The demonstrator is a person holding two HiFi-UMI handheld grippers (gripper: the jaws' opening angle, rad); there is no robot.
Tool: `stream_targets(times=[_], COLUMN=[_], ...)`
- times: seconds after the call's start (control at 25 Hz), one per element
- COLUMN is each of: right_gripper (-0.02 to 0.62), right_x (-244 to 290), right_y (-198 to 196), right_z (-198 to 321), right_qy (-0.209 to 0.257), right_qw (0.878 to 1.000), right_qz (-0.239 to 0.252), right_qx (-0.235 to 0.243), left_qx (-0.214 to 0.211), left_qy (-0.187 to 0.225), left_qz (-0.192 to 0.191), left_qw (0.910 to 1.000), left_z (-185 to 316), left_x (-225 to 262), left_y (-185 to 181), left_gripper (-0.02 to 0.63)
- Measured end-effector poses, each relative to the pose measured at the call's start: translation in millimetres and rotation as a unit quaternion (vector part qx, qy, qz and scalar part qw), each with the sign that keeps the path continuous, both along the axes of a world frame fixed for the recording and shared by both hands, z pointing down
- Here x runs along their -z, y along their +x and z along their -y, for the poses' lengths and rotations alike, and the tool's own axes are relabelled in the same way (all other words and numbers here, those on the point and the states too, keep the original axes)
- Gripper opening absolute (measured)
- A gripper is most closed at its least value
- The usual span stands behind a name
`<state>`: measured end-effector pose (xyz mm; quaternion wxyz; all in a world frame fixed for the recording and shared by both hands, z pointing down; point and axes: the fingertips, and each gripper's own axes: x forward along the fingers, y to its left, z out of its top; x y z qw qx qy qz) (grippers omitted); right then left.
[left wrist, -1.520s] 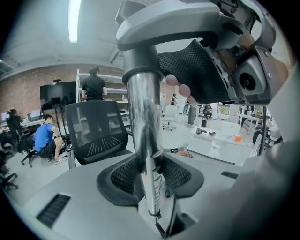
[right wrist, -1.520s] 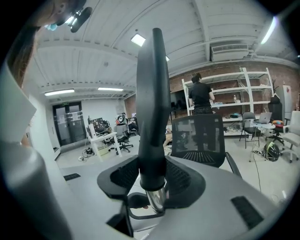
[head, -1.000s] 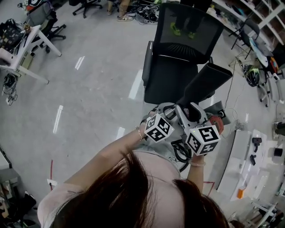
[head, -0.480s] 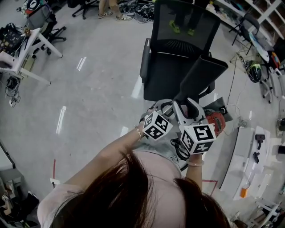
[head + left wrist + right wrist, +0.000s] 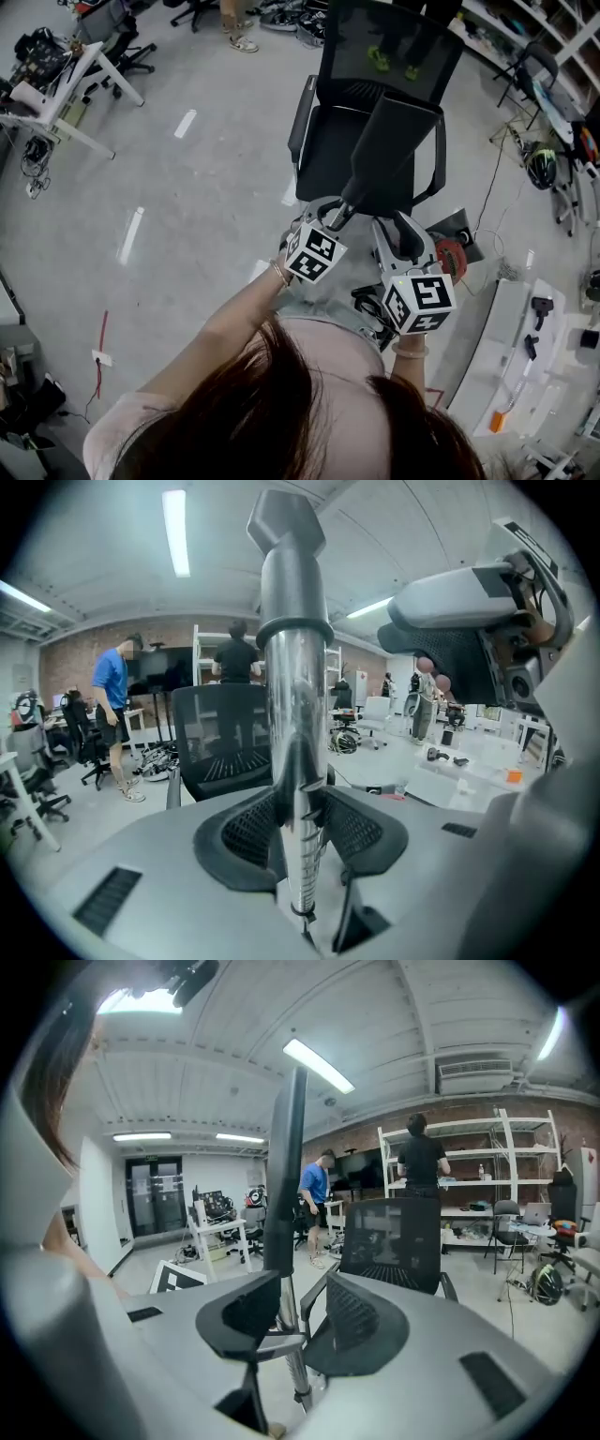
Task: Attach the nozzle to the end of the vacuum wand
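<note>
The left gripper (image 5: 298,822) jaws are clamping the vacuum wand (image 5: 295,714). The right gripper (image 5: 300,1321) jaws are gaping empty. If only loosely seated, the unsupported nozzle (image 5: 286,536) could drop off.

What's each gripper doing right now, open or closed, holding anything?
Left gripper: closed on the vacuum wand.
Right gripper: open, holding nothing.

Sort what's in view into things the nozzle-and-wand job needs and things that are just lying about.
Job in hand:
- vacuum wand, clamped in the left gripper
- nozzle, sitting on the wand's upper end
- right gripper, jaws apart, holding nothing

Just lying about:
- office chair
- helmet
- white desk
</note>
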<state>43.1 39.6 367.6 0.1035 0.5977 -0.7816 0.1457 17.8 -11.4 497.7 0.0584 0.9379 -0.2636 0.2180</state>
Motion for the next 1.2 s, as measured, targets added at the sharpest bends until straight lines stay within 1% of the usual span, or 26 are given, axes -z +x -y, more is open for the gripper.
stream_targets(times=[0.12,0.2,0.32,0.44,0.68,0.88,1.0,1.2], right_gripper=[0.17,0.164,0.127,0.106,0.079,0.074,0.071,0.061], right_x=[4,5,7,9,19,18,19,18], right_y=[8,17,30,42,63,77,82,79], right_z=[-14,-25,-42,-62,-103,-129,-141,-149], right_qy=[0.011,0.016,0.02,0.023,0.032,0.027,0.024,0.019], right_qw=[1.0,1.0,1.0,1.0,0.999,0.999,0.999,0.999], right_qz=[0.011,0.008,0.003,0.008,0.026,0.025,0.027,0.041], right_qx=[0.002,0.002,-0.005,-0.007,-0.003,0.002,-0.002,-0.001], left_qx=[0.02,0.029,0.039,0.054,0.074,0.089,0.091,0.084], left_qy=[0.004,0.009,0.015,0.014,0.016,0.012,0.011,0.008], left_qz=[-0.001,0.002,0.006,0.008,0.017,0.015,0.017,0.018], left_qw=[0.9998,0.9995,0.9991,0.9984,0.997,0.9959,0.9957,0.9963], left_z=[-11,-23,-41,-54,-68,-75,-78,-81], left_x=[3,3,5,4,4,1,2,2], left_y=[-2,-1,2,5,13,21,24,24], left_gripper=[0.16,0.16,0.16,0.16,0.16,0.16,0.16,0.16])
